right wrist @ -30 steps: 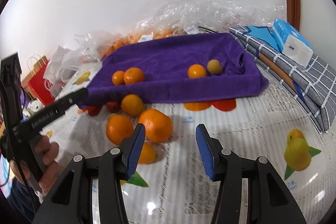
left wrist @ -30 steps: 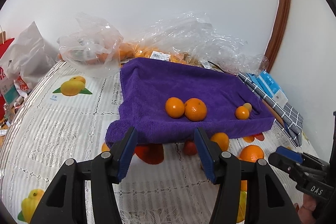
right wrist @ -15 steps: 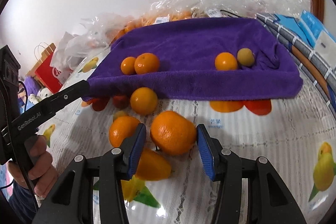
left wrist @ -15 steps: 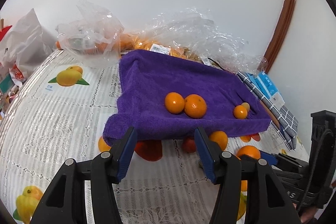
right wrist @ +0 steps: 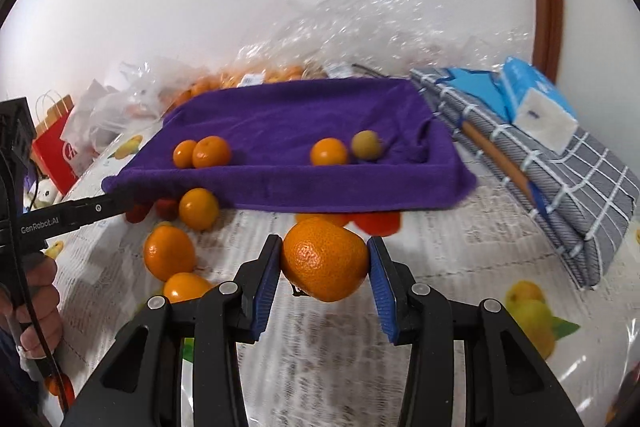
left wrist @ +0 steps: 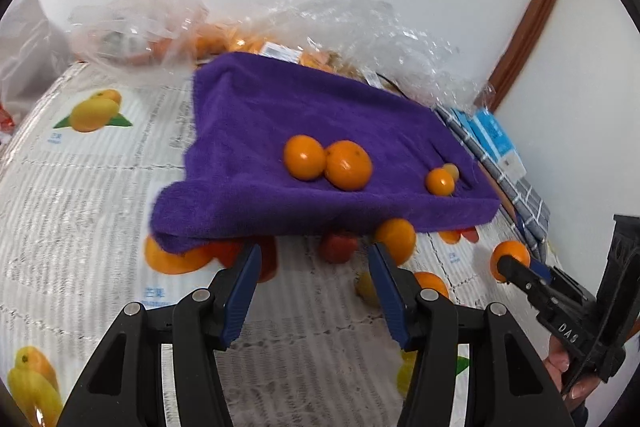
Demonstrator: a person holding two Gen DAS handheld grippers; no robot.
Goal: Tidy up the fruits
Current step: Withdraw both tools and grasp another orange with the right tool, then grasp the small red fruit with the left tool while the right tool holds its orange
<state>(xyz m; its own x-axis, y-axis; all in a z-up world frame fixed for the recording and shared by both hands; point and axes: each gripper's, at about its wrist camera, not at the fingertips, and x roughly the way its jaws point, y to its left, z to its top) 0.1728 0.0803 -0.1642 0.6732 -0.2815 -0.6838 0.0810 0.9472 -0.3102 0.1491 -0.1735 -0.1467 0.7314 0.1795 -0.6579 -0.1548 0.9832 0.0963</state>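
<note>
Gripping now: right tool (right wrist: 323,269), orange (right wrist: 325,259)

The right gripper (right wrist: 324,269) is clamping a large orange (right wrist: 325,259) between its blue pads (right wrist: 265,285). Beyond it, four small fruits are sitting on the purple towel (right wrist: 288,131), and loose oranges (right wrist: 199,208) are lying on the printed tablecloth (right wrist: 460,247) to its left.

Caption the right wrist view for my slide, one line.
Right gripper clamps a large orange above the printed tablecloth, facing four small fruits on the purple towel.
</note>
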